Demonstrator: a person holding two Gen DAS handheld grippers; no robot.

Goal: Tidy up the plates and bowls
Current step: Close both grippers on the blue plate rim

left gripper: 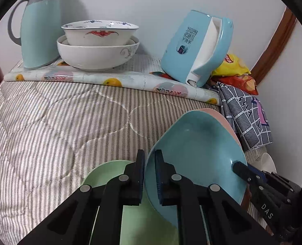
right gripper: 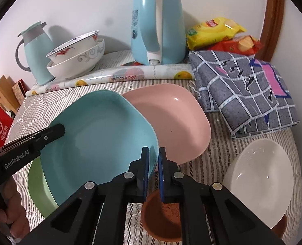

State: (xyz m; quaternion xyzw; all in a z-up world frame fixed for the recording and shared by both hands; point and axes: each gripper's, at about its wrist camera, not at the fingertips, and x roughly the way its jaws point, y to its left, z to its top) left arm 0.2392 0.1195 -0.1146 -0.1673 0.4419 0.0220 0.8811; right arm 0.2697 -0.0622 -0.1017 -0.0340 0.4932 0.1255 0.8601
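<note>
A blue square plate [right gripper: 97,134] is held tilted above a green plate [right gripper: 40,192] on the striped bedcover. My left gripper [left gripper: 149,173] is shut on the blue plate's left rim [left gripper: 195,153]. My right gripper [right gripper: 154,169] is shut on its right rim. A pink square plate [right gripper: 177,122] lies behind, partly under the blue one. A white bowl [right gripper: 259,181] sits at the right and a brown bowl [right gripper: 161,218] lies below my right gripper. Two stacked white bowls [left gripper: 97,47] stand at the back.
A blue thermos jug [left gripper: 38,26] and a blue electric kettle [right gripper: 157,26] stand on a fruit-patterned mat [left gripper: 114,79] by the wall. A grey checked cloth [right gripper: 244,94] and snack bags [right gripper: 214,30] lie at the back right. Boxes [right gripper: 2,110] stand left of the bed.
</note>
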